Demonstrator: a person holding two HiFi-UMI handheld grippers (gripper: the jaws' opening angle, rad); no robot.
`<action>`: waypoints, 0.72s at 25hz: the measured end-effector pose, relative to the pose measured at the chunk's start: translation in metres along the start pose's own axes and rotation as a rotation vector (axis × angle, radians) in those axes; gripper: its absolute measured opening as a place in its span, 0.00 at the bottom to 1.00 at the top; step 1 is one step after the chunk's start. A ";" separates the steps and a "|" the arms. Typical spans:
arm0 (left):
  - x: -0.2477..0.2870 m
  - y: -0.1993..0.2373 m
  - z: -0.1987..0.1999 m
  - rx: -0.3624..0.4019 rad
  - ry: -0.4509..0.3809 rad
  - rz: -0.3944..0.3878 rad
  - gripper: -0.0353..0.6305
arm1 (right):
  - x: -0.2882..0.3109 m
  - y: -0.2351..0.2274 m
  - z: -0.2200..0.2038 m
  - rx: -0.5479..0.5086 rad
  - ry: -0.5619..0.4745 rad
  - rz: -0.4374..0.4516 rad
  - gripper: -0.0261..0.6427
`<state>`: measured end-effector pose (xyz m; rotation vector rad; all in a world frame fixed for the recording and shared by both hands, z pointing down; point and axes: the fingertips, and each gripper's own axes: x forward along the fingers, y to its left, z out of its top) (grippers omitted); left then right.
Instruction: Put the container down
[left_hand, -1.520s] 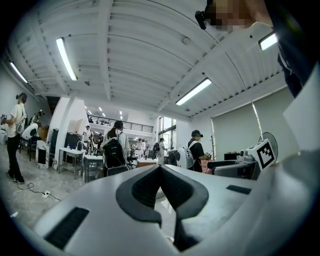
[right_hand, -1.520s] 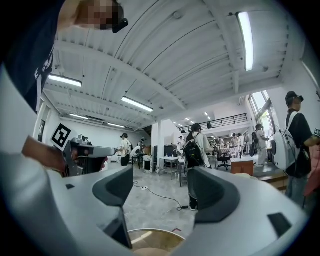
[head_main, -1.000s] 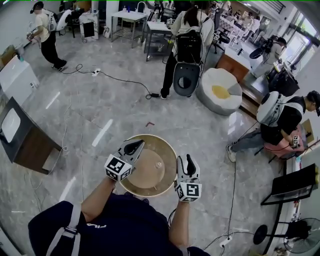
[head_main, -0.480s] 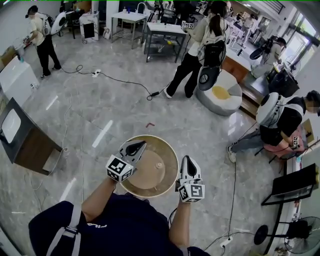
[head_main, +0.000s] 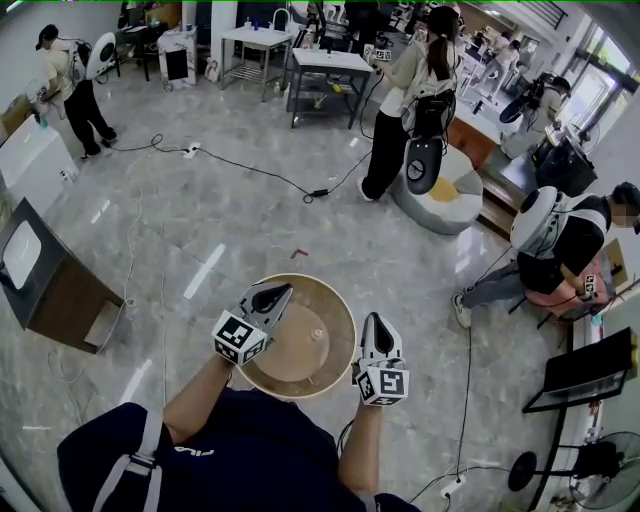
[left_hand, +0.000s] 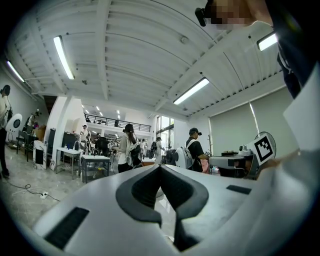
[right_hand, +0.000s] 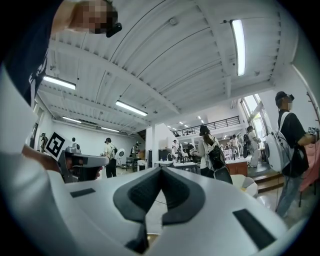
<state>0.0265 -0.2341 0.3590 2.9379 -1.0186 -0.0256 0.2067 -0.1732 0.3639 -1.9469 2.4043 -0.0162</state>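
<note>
**Inspector:** Where is the container?

**Onlooker:** The container (head_main: 325, 292) is a round tan bowl with a broad rim. It is held in the air in front of the person, above the grey floor (head_main: 200, 225). It sits level with its mouth up.

**Inspector:** What is in it?

**Onlooker:** One small pale knob (head_main: 317, 330) stands at the middle of the flat inner base. I cannot tell whether it lies loose or belongs to the bowl.

**Inspector:** What about the left gripper?

**Onlooker:** The left gripper (head_main: 268, 296) lies across the left rim, angled inward and away from the person. Its fingers (left_hand: 142, 189) are clenched with the tips pressed together, grasping that rim.

**Inspector:** And the right gripper?

**Onlooker:** The right gripper (head_main: 378, 322) runs along the right rim and points straight ahead. Its fingers (right_hand: 140, 192) are clenched too, with the tips touching. A tan sliver of the container shows low between them, so they are grasping that side.

**Inspector:** How do the two stand to each other?

**Onlooker:** They are on opposite sides of the bowl, well apart, with the knob between them.
</note>
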 end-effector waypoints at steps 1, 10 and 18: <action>0.001 0.001 0.001 0.001 -0.001 -0.001 0.09 | 0.001 0.000 0.000 -0.003 0.002 0.001 0.08; 0.005 0.003 0.000 -0.011 0.000 -0.004 0.09 | 0.004 -0.001 0.005 -0.017 0.002 0.010 0.08; 0.014 0.015 -0.001 -0.010 -0.011 0.013 0.09 | 0.016 -0.005 0.000 -0.034 0.010 0.020 0.08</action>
